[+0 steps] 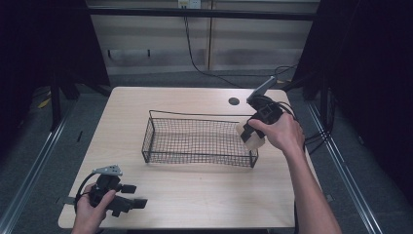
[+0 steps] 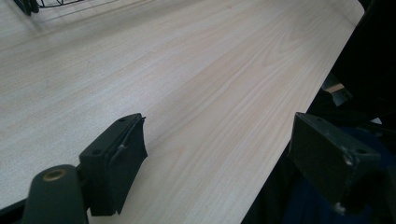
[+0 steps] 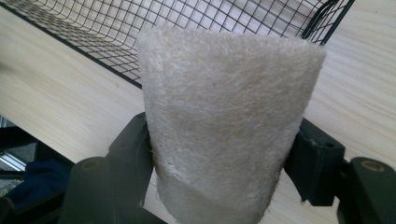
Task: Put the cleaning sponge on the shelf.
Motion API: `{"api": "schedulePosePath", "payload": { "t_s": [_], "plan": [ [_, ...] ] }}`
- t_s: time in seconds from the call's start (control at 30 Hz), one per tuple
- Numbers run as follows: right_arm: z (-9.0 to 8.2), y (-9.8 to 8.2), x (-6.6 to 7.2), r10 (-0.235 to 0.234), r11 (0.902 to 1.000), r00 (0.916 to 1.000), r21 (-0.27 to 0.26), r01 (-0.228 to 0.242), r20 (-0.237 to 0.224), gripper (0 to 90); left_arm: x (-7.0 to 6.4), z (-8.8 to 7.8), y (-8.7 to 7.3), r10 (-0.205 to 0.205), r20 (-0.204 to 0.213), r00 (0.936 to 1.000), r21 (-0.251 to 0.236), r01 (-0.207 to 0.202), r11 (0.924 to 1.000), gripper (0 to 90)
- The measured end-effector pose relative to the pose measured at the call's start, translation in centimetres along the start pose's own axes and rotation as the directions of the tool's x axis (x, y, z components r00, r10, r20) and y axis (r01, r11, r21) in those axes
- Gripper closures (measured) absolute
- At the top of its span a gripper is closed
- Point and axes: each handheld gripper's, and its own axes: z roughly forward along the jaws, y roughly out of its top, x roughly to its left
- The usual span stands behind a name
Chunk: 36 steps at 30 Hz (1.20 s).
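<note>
1. Table (image 1: 195, 195): pale wood, holds all items.
2. Wire basket (image 1: 199, 139): black mesh, centre of table.
3. Right gripper (image 1: 251, 134): at basket's right end, jaws clamped on a cream fibrous pad (image 3: 224, 121).
4. Left gripper (image 1: 139, 195): near-left table corner, jaws spread wide, holding nothing.
</note>
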Motion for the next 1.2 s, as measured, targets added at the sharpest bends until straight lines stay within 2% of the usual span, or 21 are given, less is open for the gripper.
{"api": "schedulePosePath", "payload": {
  "t_s": [0.63, 0.77, 0.8, 0.83, 0.87, 1.0, 1.2],
  "plan": [
    [1.7, 2.0, 0.0, 0.079, 0.9968, 0.9968, 0.009, -0.079, -0.003, 31.9, 0.0, 0.1, 0.0, -0.002, 0.002, 1.0000, 0.002, 0.002, 1.0000, 18.4],
    [2.2, 2.1, -0.1, 0.108, 0.9941, 0.9939, 0.019, -0.107, -0.024, 31.9, 0.0, 0.1, 0.0, -0.003, 0.001, 1.0000, 0.001, 0.003, 1.0000, 18.4],
    [2.6, 2.2, -0.1, 0.134, 0.9909, 0.9907, 0.019, -0.133, -0.025, 31.9, 0.0, 0.1, 0.0, -0.002, 0.002, 1.0000, 0.003, 0.002, 1.0000, 18.4],
    [2.6, 2.2, -0.1, 0.134, 0.9909, 0.9907, 0.019, -0.133, -0.025, 31.9, 0.0, 0.1, 0.0, -0.002, 0.003, 1.0000, 0.003, 0.002, 1.0000, 18.4],
    [2.9, 2.2, -0.3, 0.156, 0.9876, 0.9876, 0.023, -0.155, -0.022, 31.8, 0.0, 0.1, 0.0, -0.002, 0.002, 1.0000, 0.002, 0.002, 1.0000, 18.4],
    [3.3, 2.3, -0.4, 0.173, 0.9846, 0.9848, 0.029, -0.173, -0.013, 31.9, 0.0, 0.1, 0.0, -0.003, 0.004, 1.0000, 0.005, 0.003, 1.0000, 18.4],
    [4.3, 2.2, -0.5, 0.196, 0.9805, 0.9805, 0.011, -0.196, -0.004, 31.8, 0.0, 0.1, 0.0, -0.003, 0.004, 1.0000, 0.004, 0.003, 1.0000, 18.4]
  ]
}}
